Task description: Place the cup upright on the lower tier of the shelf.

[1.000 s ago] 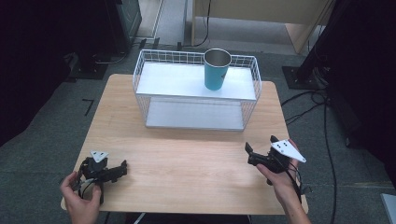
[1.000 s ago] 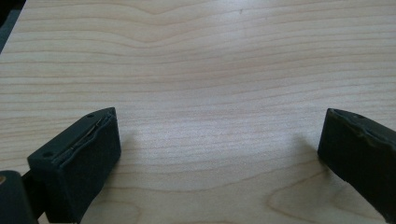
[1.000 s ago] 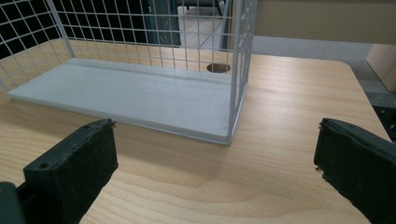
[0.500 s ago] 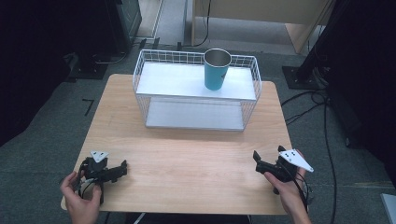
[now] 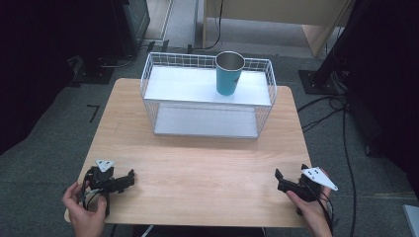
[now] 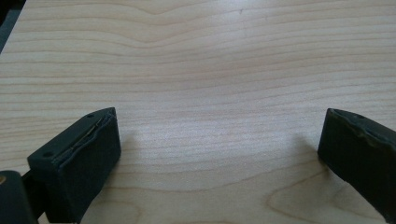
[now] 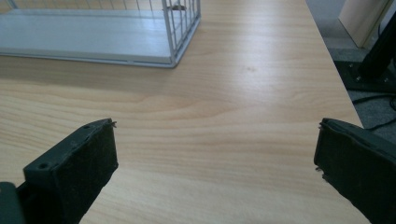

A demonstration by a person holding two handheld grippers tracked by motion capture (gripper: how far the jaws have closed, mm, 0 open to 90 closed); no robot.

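Note:
A teal cup (image 5: 229, 73) with a metal rim stands upright on the top shelf of a white wire rack (image 5: 207, 94) at the far side of the wooden table (image 5: 197, 158). My left gripper (image 5: 130, 177) rests low at the table's near left corner, open, with bare wood between its jaws (image 6: 217, 140). My right gripper (image 5: 280, 178) sits at the near right corner, also open with nothing in it (image 7: 215, 149). The rack's lower shelf (image 7: 88, 39) lies ahead of the right gripper, to the left.
The table's right edge (image 7: 336, 70) runs close beside my right gripper, with grey floor and black cables (image 5: 341, 108) beyond. Dark stands and equipment (image 5: 99, 44) ring the table. A pale wooden cabinet (image 5: 276, 15) stands behind the rack.
My right gripper has drawn back toward the near right corner and lowered to the table. The left gripper has stayed put.

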